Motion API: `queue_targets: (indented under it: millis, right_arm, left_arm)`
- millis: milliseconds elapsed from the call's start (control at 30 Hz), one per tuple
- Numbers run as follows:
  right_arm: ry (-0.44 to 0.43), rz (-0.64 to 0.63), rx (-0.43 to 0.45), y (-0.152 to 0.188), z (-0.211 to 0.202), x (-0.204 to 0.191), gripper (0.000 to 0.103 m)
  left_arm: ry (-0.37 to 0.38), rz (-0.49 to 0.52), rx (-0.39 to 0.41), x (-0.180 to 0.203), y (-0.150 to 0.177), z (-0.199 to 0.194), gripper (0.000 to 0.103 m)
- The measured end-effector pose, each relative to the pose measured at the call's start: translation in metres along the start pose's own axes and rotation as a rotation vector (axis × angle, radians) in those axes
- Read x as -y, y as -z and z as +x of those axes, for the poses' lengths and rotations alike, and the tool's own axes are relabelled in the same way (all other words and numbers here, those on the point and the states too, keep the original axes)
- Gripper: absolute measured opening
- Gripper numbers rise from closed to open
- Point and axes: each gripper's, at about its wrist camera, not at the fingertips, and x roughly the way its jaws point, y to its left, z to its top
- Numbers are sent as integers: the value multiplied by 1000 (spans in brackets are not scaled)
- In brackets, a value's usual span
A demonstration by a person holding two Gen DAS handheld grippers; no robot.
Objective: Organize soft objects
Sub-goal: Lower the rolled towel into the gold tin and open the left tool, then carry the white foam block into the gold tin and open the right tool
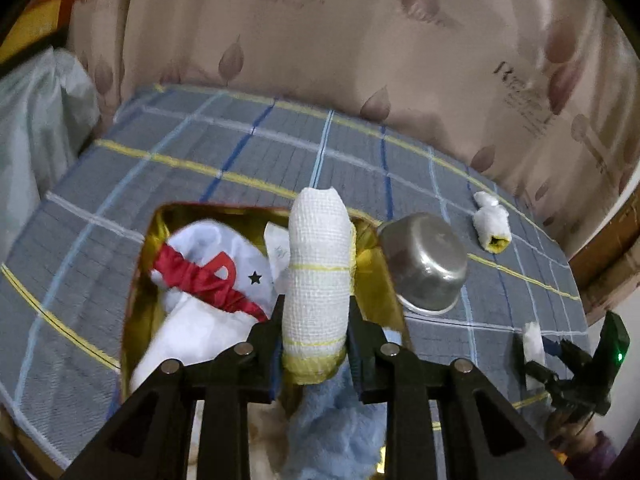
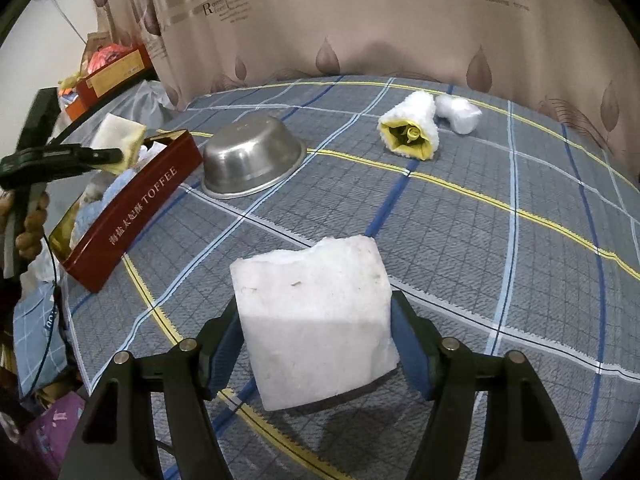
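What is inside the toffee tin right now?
The toffee tin holds a white cloth with a red band and a star, a light blue towel and a small white packet. The white and yellow roll in the left gripper hides the rest.

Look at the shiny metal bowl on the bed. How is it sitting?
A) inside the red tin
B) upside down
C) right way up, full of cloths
B: the metal bowl rests rim-down on the checked bedsheet, beside the red tin.
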Motion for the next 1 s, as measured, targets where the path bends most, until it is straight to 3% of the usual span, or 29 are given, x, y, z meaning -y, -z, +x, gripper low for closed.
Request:
queue_targets:
  millis: [67, 133, 200, 367, 533, 733, 1000]
  right_arm:
    - [1, -3, -4, 0, 1, 0, 66]
    - [-1, -3, -5, -1, 1, 0, 66]
    - [-3, 1, -3, -1, 1, 1, 67]
    - [-7, 2, 1, -1, 1, 1, 67]
    - [-1, -4, 0, 0, 1, 0, 67]
    - [5, -15, 6, -1, -1, -2, 67]
    - [12, -5, 5, -3, -10, -9, 66]
  left_arm:
    - [11, -18, -34, -5, -2, 9, 34]
    - [-17, -23, -19, -7, -3, 8, 37]
    - [-22, -35, -4, -9, -5, 5, 47]
    - [-45, -90, 79, -21, -8, -17, 56]
    - [-39, -159, 147, -27, -4, -52, 57]
    - [-182, -158, 251, -10, 38, -114, 57]
    - [-250, -214, 304, 0, 115, -156, 60]
